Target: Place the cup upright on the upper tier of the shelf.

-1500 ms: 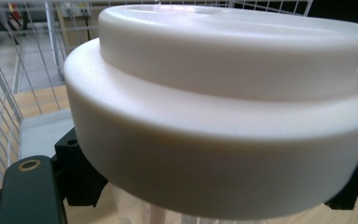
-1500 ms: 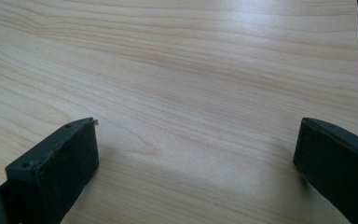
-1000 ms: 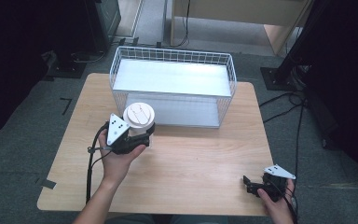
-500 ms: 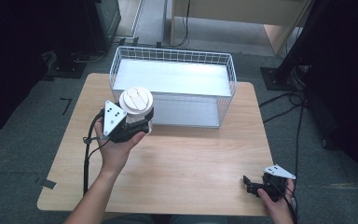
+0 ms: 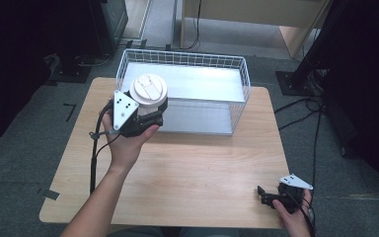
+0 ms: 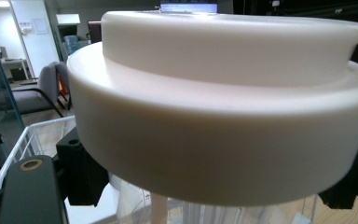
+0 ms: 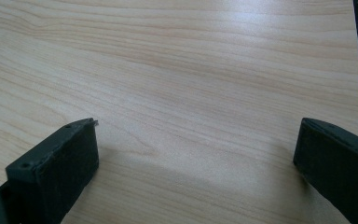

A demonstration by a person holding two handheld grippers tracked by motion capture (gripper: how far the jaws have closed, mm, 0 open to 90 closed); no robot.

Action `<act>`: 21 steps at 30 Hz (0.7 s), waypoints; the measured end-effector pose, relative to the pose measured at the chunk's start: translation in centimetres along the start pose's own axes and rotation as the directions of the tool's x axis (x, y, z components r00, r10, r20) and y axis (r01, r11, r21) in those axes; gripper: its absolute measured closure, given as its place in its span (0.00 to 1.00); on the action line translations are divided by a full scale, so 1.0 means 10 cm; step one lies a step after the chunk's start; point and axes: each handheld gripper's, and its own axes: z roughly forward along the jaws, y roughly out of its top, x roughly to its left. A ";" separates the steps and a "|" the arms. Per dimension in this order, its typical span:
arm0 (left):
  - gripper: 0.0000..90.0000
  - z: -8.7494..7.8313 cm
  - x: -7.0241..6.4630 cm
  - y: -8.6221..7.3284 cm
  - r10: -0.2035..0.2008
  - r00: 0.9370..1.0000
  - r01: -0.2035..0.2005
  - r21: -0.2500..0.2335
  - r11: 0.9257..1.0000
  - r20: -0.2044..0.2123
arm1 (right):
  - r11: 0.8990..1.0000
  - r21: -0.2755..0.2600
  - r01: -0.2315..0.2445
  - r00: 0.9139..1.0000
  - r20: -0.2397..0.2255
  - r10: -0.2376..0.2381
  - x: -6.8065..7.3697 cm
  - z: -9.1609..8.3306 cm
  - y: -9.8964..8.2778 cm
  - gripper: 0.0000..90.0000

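Cup lid (image 5: 149, 89): cream-white. Wire basket (image 5: 237, 66): white grid. Worktop (image 5: 202, 168): pale wood grain; both claws black.

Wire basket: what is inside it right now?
The wire basket shows just a bare pale floor. The lidded cup in the left gripper covers its near-left corner, so that part is hidden.

Black tongs (image 5: 139, 118), grey three-cornered plate, dotted; black cable trailing; forearms bare, unsleeved.

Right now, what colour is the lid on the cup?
Creamy white. The lid shows best in the left gripper view, right up close.
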 end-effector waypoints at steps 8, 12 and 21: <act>0.18 0.17 0.01 0.16 0.011 1.000 -0.011 -0.002 1.000 -0.002 | 1.000 0.003 0.005 1.000 -0.011 -0.005 0.01 0.00 0.00 0.00; 0.18 0.32 0.04 0.25 0.009 1.000 -0.009 -0.013 1.000 -0.022 | 1.000 0.003 0.004 1.000 -0.011 -0.004 0.01 0.00 0.00 0.00; 0.18 0.68 0.13 0.32 -0.001 0.999 0.001 -0.003 1.000 -0.041 | 1.000 0.005 0.006 1.000 -0.011 -0.006 0.01 0.00 0.00 0.00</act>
